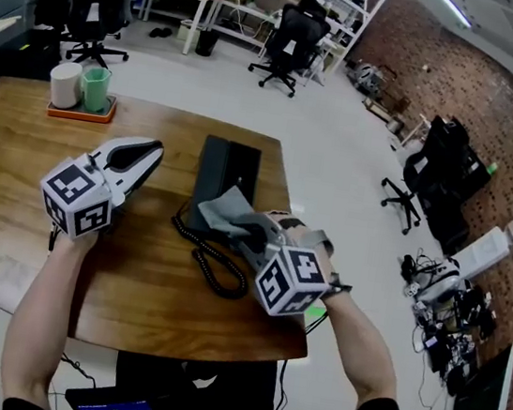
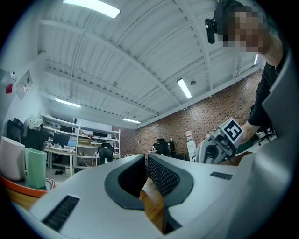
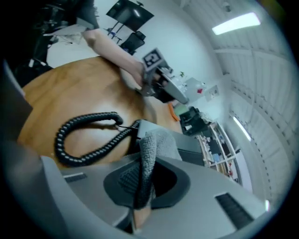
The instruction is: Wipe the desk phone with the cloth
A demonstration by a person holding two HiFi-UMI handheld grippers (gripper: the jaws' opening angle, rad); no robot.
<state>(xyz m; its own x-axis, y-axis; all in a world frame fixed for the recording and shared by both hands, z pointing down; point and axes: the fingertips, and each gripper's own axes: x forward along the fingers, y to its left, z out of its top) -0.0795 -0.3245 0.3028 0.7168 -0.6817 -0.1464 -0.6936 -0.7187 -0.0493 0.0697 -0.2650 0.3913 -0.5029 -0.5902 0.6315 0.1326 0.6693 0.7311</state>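
Note:
A black desk phone (image 1: 227, 172) lies in the middle of the wooden desk (image 1: 16, 166), and its coiled cord (image 1: 212, 267) loops toward the near edge. My right gripper (image 1: 250, 236) is shut on a grey cloth (image 1: 226, 208), which rests over the phone's near end. In the right gripper view the cloth (image 3: 154, 144) sticks up between the pinching jaws of the right gripper (image 3: 141, 186), with the cord (image 3: 84, 135) and phone (image 3: 187, 144) just beyond. My left gripper (image 1: 142, 159) hovers to the left of the phone; its jaws stand together with nothing in them, as the left gripper view (image 2: 145, 173) shows.
An orange tray (image 1: 80, 112) with a white cup (image 1: 64, 84) and a green cup (image 1: 96, 88) stands at the desk's far left. Office chairs (image 1: 289, 38) and tables fill the floor behind. The desk's right edge runs close beside the phone.

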